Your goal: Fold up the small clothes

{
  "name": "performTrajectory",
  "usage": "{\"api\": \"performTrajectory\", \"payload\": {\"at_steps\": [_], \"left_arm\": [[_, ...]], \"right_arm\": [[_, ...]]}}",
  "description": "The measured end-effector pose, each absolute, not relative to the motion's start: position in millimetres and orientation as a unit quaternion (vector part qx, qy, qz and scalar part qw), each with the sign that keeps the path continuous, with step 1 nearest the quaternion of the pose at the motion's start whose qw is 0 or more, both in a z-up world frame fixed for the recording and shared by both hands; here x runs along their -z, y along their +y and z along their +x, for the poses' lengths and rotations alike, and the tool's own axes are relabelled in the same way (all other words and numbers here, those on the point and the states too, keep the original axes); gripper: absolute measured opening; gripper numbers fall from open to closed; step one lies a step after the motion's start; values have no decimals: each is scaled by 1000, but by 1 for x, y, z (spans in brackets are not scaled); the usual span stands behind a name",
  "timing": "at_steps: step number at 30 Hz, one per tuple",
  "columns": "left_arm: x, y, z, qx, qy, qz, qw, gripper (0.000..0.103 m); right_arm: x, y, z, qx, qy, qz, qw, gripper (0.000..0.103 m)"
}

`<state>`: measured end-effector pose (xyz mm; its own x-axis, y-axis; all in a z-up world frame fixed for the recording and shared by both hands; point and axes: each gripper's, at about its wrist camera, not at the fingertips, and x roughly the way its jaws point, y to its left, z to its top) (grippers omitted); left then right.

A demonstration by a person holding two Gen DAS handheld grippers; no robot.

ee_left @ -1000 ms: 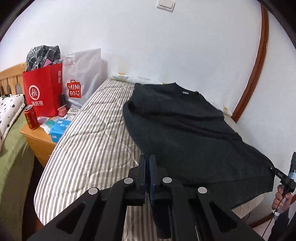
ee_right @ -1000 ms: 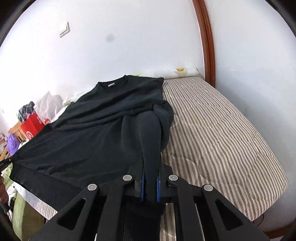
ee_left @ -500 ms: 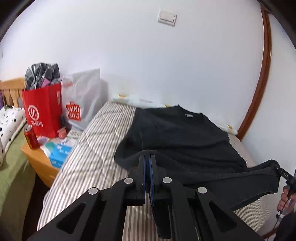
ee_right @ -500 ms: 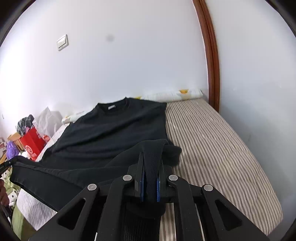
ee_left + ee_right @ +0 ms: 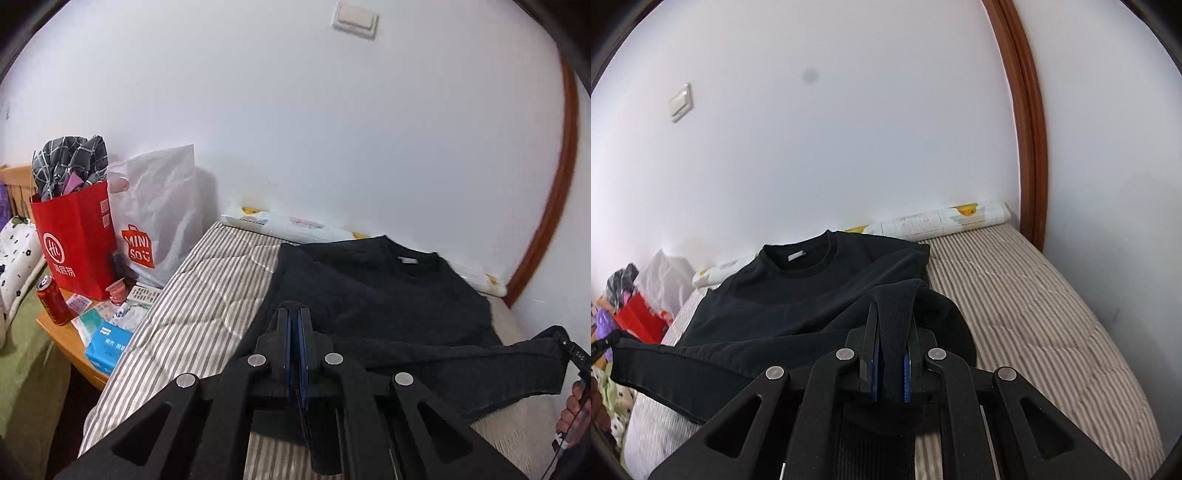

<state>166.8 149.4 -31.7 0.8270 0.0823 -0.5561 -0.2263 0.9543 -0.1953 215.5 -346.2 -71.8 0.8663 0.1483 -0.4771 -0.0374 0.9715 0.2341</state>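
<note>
Garment: black sweater (image 5: 820, 295) lies on the striped bed (image 5: 1034, 295), collar toward the wall; its hem (image 5: 461, 373) is raised off the mattress.
Left gripper (image 5: 294, 325): jaws pressed together, pinching one hem corner; dark cloth hangs below the fingers in the left wrist view.
Right gripper (image 5: 891, 332): jaws nearly together, pinching a thick bunch of the other hem corner, which shows between the blue pads.
Hem span: in both views the hem runs taut as a band between the two grippers, clear of the bed, with the body of the sweater under and beyond it.
Upper body: shoulders and collar rest flat near the rolled mat (image 5: 942, 219) along the wall.
Done: both bottom corners are gripped and lifted; the fold of the lower half toward the collar appears under way.
Left: the hem is not yet laid down on the chest; release, smoothing and probably a further fold remain. Whether the sleeves are already tucked in cannot be told.
Stage: judged early to middle.
Surroundings: nightstand (image 5: 62, 332) with a red bag (image 5: 74, 236), a white bag (image 5: 159, 214) and a can (image 5: 51, 299) stands beside the bed, well apart from the sweater.
Person: a hand (image 5: 572, 410) shows at the edge of the left wrist view.
</note>
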Motion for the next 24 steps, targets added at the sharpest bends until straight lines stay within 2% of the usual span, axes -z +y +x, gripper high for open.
{"api": "performTrajectory", "payload": {"at_steps": [7,13,24], "left_arm": [[54,150,222,-112,304,-106,940,4],[86,157,254,-120,343,-104,926,4],[109,153,269,-125,375,-84,915,7]], "right_arm": [[87,-339,280,-50,274,101,955,9],[121,-331,330,-42,314,84,945,9],[149,-325,357,-22,368,63,927,12]]}}
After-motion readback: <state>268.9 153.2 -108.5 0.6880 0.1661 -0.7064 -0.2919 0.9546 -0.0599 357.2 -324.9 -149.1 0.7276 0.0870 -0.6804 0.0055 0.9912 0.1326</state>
